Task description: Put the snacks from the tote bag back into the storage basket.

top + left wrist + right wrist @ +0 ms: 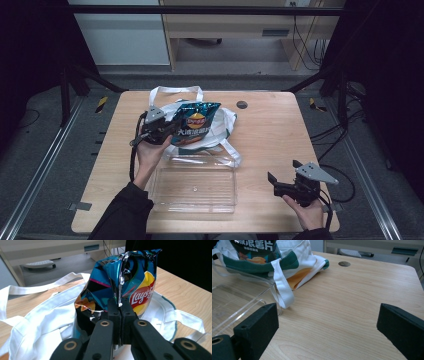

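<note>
On the wooden desk [270,135] a white tote bag [222,125] lies behind a clear tray [192,187]. The left claw [119,306] pinches the crisp packet's [120,287] seam above the bag; the right claw [327,327] rests spread, well apart.

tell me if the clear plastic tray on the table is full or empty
Empty: the clear plastic tray shows bare wood through its bottom, with nothing inside it in the high view.
</note>
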`<state>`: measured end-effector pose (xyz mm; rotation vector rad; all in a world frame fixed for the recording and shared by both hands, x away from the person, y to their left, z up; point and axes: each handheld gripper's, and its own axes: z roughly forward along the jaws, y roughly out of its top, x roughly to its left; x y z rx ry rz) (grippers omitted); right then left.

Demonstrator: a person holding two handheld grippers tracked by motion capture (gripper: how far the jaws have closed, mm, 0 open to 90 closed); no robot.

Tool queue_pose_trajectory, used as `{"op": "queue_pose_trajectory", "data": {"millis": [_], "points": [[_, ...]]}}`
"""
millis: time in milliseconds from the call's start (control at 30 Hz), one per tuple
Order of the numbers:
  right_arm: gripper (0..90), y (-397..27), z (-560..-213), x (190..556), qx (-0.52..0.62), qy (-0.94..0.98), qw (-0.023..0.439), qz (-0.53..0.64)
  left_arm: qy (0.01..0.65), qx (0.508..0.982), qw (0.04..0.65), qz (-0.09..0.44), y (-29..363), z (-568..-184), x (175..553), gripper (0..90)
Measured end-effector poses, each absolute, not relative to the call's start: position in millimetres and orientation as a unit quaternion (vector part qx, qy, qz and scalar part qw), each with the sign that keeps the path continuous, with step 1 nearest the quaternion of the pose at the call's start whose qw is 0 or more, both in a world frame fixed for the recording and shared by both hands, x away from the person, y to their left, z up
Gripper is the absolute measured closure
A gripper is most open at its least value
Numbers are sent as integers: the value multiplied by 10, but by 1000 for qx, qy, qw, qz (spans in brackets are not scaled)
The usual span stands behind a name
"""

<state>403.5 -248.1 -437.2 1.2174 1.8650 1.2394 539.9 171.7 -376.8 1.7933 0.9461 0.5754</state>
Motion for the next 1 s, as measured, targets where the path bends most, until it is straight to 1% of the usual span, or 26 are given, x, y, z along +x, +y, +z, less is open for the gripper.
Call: {"op": "queue_pose_trajectory", "data": {"millis": [233,367,600,1000], "points": [[42,-2483,-4370,4034,457,700,292,465,383,734,511,231,1736,-3746,5355,900],[42,-2483,-4371,4035,456,700,292,465,381,719,535,228,1791,-3673,5295,900],[42,-2481,-4371,4034,456,701,293,464,372,709,551,236,1842,-3549,5210,900],[42,-2479,-4374,4036,456,701,292,464,352,693,584,233,1909,-3335,5019,900]]}}
